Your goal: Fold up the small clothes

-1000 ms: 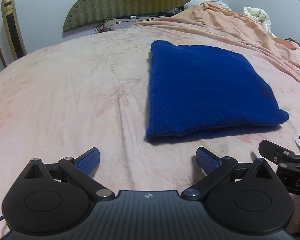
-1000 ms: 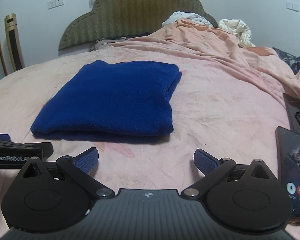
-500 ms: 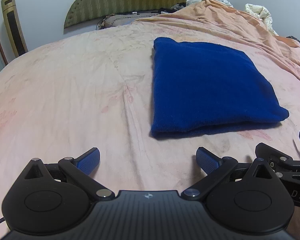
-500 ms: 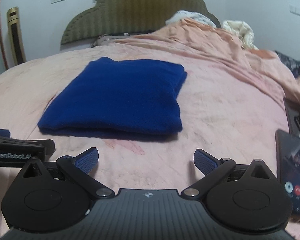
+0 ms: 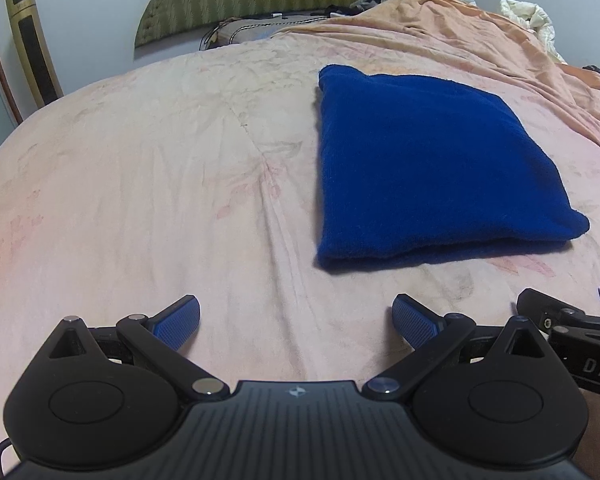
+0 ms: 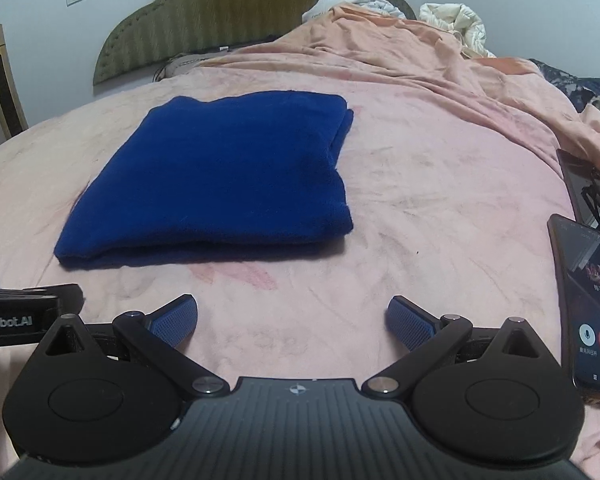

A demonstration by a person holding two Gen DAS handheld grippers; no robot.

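A dark blue garment lies folded into a thick rectangle on the pink bedspread; it also shows in the right wrist view. My left gripper is open and empty, a short way in front of the garment's near left corner. My right gripper is open and empty, in front of the garment's near right corner. Neither touches the cloth. Each gripper's body shows at the edge of the other's view.
A phone with a lit call screen lies on the bed at the right, a second dark device with a cable behind it. A rumpled orange sheet and white bedding lie near the green headboard.
Both grippers have drawn back and lifted a little from the folded garment, which now sits slightly farther away in both views. The jaws stayed open; the garment has not moved.
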